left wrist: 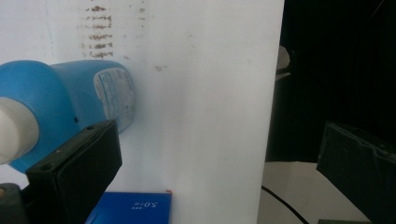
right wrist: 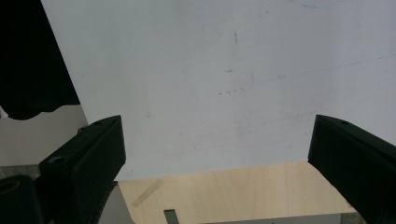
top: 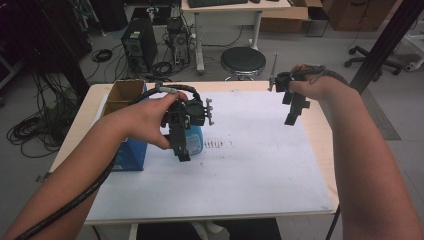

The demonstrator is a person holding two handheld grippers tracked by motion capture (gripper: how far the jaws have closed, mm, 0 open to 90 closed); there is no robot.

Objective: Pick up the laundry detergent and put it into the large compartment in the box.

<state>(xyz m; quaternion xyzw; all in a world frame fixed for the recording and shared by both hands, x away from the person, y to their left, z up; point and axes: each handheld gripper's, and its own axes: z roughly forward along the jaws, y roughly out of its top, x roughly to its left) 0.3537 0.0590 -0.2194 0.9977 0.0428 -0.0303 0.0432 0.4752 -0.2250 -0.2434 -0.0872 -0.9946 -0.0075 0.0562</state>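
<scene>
Two grippers up, both with jaws spread and empty.
I hold the left gripper (top: 183, 150) just above the blue bottle (left wrist: 70, 100), which stands on the white sheet (top: 250, 165) beside the blue box (top: 131, 155), likely lining up a grasp; the right gripper (top: 292, 112) waits well apart.

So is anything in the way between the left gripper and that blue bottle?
Nothing visible. The left gripper hangs right over the blue bottle, jaws wide open. In its own view the bottle lies just beyond one jaw, outside the gap, with no object between them.
</scene>
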